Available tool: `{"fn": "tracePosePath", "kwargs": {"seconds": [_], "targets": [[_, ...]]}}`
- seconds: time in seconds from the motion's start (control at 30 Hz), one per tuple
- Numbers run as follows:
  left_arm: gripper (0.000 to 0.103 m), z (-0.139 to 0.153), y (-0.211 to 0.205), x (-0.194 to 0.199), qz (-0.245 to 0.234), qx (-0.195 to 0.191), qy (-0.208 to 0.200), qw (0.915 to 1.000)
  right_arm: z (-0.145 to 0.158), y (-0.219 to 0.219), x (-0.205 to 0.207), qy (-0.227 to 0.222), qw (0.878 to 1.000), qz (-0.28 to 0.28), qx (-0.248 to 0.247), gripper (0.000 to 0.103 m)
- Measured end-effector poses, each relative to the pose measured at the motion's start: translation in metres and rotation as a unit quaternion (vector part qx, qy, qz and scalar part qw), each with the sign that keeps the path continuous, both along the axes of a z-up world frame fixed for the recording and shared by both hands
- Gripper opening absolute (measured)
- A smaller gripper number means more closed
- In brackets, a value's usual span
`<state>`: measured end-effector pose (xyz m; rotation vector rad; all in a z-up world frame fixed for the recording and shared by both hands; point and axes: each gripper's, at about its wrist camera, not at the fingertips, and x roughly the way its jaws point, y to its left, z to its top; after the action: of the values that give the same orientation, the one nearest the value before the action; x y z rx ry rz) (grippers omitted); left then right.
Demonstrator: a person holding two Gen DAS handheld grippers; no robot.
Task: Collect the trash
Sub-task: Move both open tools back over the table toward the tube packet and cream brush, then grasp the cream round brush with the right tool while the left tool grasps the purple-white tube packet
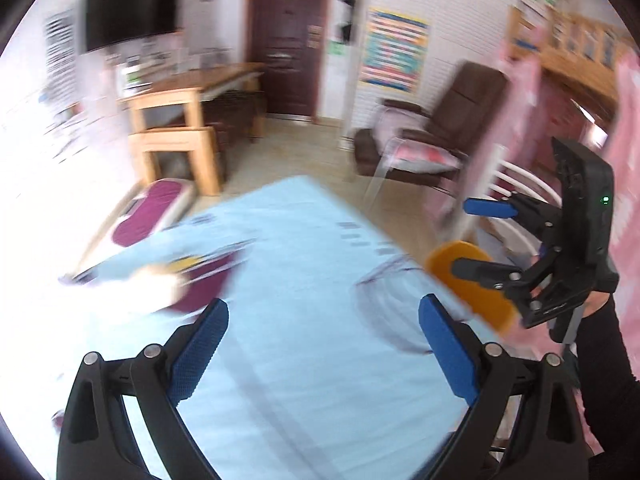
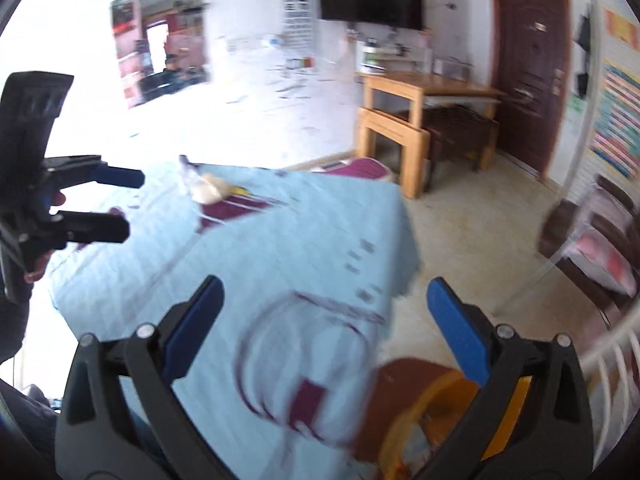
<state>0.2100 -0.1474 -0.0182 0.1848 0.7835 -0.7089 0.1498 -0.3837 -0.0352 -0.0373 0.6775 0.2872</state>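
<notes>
Only from the right wrist: inside of orange bin (image 2: 424, 428) below table's (image 2: 304, 240) near right corner, wall mirror (image 2: 160, 40). From left wrist: bin's outer wall only, brown armchair (image 1: 432, 128). Both claws, left gripper (image 1: 322, 344) and right gripper (image 2: 324, 332), spread wide, empty. Pale crumpled trash (image 2: 210, 192) near far left edge of blue cloth. Beyond: wooden desk (image 2: 424, 92), dark door (image 2: 528, 72). Heavy blur.

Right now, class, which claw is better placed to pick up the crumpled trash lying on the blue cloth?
Left. The trash lies beside the open left claw; the right claw hangs over the orange bin.
</notes>
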Motion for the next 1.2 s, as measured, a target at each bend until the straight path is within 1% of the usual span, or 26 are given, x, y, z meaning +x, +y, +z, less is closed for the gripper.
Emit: {"fn": "tracePosePath", "kwargs": {"seconds": [0.1,0.2,0.3,0.4,0.47,0.53,0.6,0.63,0.67,0.7,0.77,0.8,0.83,0.87,0.93,1.0,1.07,1.17,1.2], "targets": [[0.091,-0.002,0.067,0.023,0.063,-0.008,0.0,0.998,0.001,0.053,0.038,0.004,0.998,0.058,-0.002,0.098],[0.091,-0.008,0.116,0.042,0.112,-0.01,0.006,0.9937,-0.006,0.102,0.082,0.02,0.994,0.11,-0.014,0.098],[0.091,-0.014,0.157,0.058,0.141,-0.01,0.011,0.9898,-0.015,0.145,0.126,0.042,0.988,0.144,-0.03,0.098],[0.091,-0.02,0.189,0.075,0.165,-0.016,0.022,0.9859,-0.027,0.179,0.157,0.061,0.981,0.176,-0.046,0.098],[0.091,-0.024,0.203,0.087,0.174,-0.019,0.029,0.9842,-0.033,0.192,0.173,0.063,0.978,0.193,-0.056,0.092],[0.091,-0.029,0.21,0.096,0.173,-0.019,0.032,0.9842,-0.037,0.2,0.183,0.065,0.974,0.207,-0.062,0.088],[0.091,-0.035,0.211,0.102,0.172,-0.018,0.035,0.9844,-0.042,0.207,0.19,0.071,0.97,0.223,-0.071,0.079],[0.091,-0.037,0.21,0.106,0.17,-0.018,0.036,0.9846,-0.045,0.21,0.192,0.074,0.967,0.23,-0.076,0.071],[0.091,-0.039,0.209,0.109,0.167,-0.02,0.039,0.9849,-0.049,0.215,0.193,0.077,0.965,0.237,-0.083,0.059],[0.091,-0.041,0.208,0.112,0.166,-0.02,0.041,0.9851,-0.054,0.218,0.194,0.084,0.962,0.246,-0.088,0.053],[0.091,-0.043,0.206,0.116,0.165,-0.021,0.042,0.9852,-0.056,0.22,0.192,0.068,0.961,0.247,-0.098,0.049],[0.091,-0.044,0.205,0.119,0.165,-0.021,0.043,0.9851,-0.055,0.218,0.193,0.069,0.963,0.245,-0.092,0.047],[0.091,-0.045,0.205,0.121,0.165,-0.022,0.045,0.9849,-0.054,0.215,0.194,0.07,0.965,0.24,-0.083,0.038],[0.091,-0.045,0.203,0.123,0.166,-0.023,0.047,0.9847,-0.051,0.211,0.196,0.07,0.967,0.234,-0.072,0.019],[0.091,-0.046,0.198,0.127,0.169,-0.021,0.05,0.9841,-0.049,0.203,0.195,0.075,0.969,0.228,-0.065,0.019],[0.091,-0.049,0.193,0.13,0.175,-0.013,0.051,0.9832,-0.05,0.201,0.188,0.066,0.969,0.225,-0.084,0.019],[0.091,-0.051,0.186,0.135,0.18,-0.001,0.051,0.9823,-0.048,0.2,0.18,0.063,0.968,0.226,-0.084,0.019],[0.091,-0.056,0.176,0.143,0.193,0.008,0.063,0.9792,-0.036,0.192,0.165,0.044,0.971,0.223,-0.076,0.019],[0.091,-0.058,0.172,0.148,0.202,0.011,0.07,0.9768,-0.03,0.188,0.16,0.039,0.971,0.224,-0.07,0.019]]}}
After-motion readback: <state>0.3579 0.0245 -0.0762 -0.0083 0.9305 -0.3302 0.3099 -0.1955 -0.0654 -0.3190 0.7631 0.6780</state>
